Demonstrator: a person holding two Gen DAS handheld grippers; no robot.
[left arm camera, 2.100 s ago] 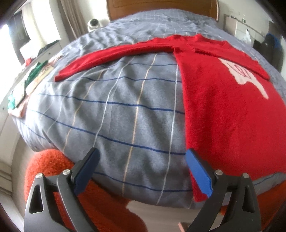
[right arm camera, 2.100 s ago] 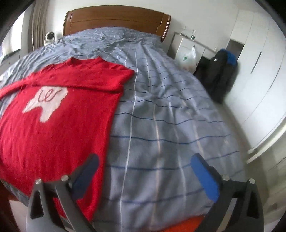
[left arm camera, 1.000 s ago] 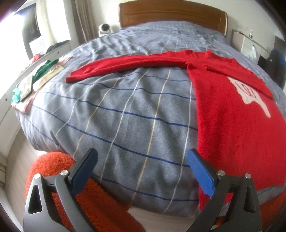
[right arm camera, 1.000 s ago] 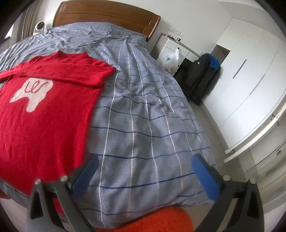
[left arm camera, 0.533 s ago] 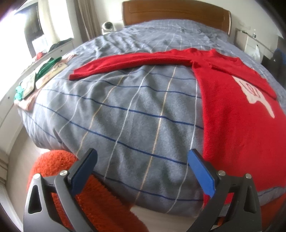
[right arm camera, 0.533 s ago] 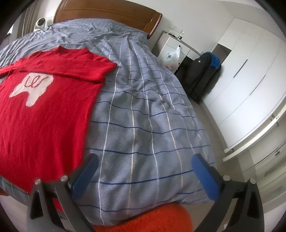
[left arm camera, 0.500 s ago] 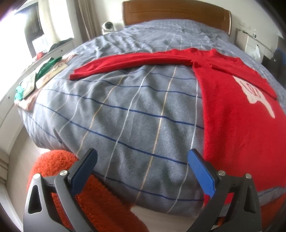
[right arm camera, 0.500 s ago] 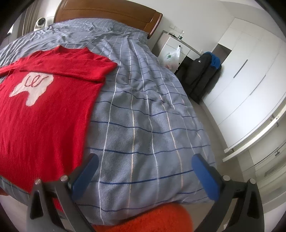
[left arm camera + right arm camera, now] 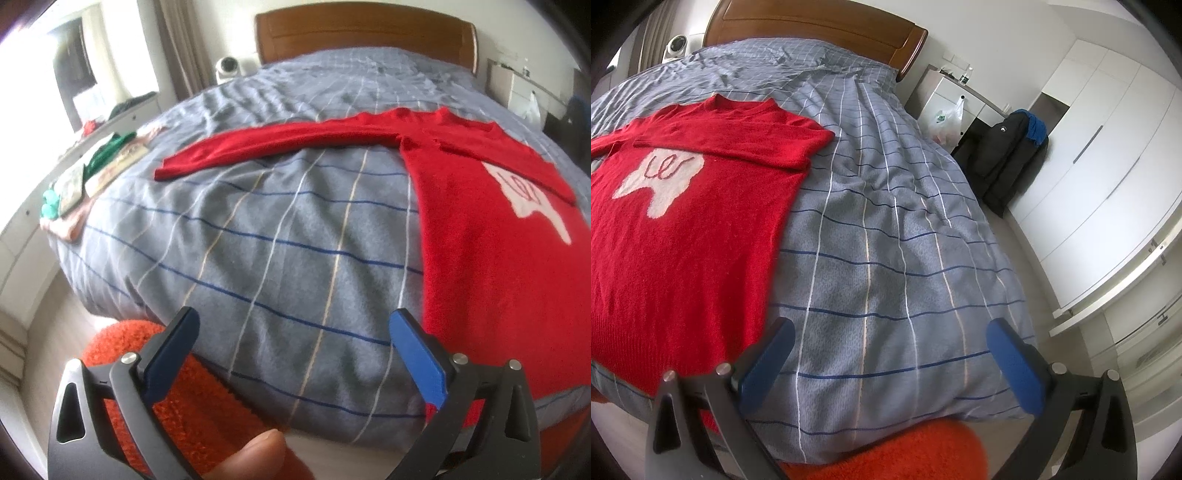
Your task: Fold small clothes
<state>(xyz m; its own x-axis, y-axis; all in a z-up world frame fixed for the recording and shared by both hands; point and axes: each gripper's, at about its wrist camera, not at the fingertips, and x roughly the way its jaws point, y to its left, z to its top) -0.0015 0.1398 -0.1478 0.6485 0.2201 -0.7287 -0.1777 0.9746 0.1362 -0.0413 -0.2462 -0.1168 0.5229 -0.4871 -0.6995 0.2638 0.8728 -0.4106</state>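
A red sweater (image 9: pixel 491 236) with a white tooth patch lies flat on the grey checked bed (image 9: pixel 280 229). One sleeve (image 9: pixel 273 142) stretches out to the left; the other is folded across the chest (image 9: pixel 738 136). My left gripper (image 9: pixel 291 332) is open and empty above the bed's foot edge, left of the sweater's hem. My right gripper (image 9: pixel 890 343) is open and empty above the foot edge, just right of the sweater (image 9: pixel 683 229).
An orange shaggy rug (image 9: pixel 192 406) lies on the floor below the bed. A sill with clothes (image 9: pixel 92 166) runs along the left. A nightstand with a bag (image 9: pixel 945 118), a dark jacket (image 9: pixel 1008 151) and white wardrobes (image 9: pixel 1100 158) stand on the right.
Both grippers have drawn back a little from the bed and the left view has shifted left. The sweater has not moved. Both stay open.
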